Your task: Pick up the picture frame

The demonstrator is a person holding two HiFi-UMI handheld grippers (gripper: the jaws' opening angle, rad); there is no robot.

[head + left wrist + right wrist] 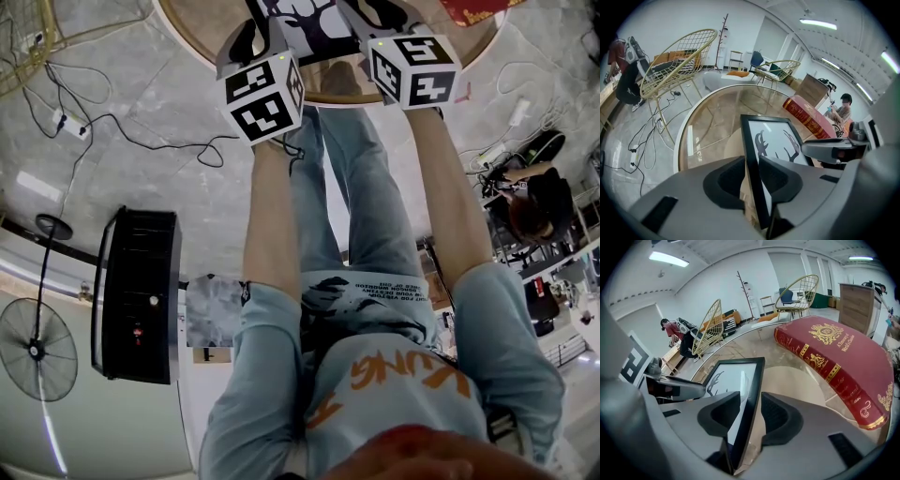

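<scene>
Left gripper view is showing the left claw (751, 165) holding narrowly onto one side edge of the picture frame (774, 140), with both dark pads (729, 178) pressing against the black moulding. Right gripper view is showing the right claw (751, 409) standing wider. The frame's opposite edge is passing between its jaws with a sliver of gap at the 9 o'clock pad, so that claw is straddling the frame without pinching it. The frame is carrying a white print of black antlers and is facing upward over the round, glass-topped counter (708, 136). Whether its far end is touching the glass cannot be told. A thick red book (839, 357) is lying on the counter at 3 o'clock of the frame in the right gripper view, near it but apart. In the head view the frame is sitting at 12 o'clock, between the two marker cubes, and the person's arms are stretching toward it. A gold wire chair (677, 61) is standing on the floor at 10 o'clock in the left gripper view.
</scene>
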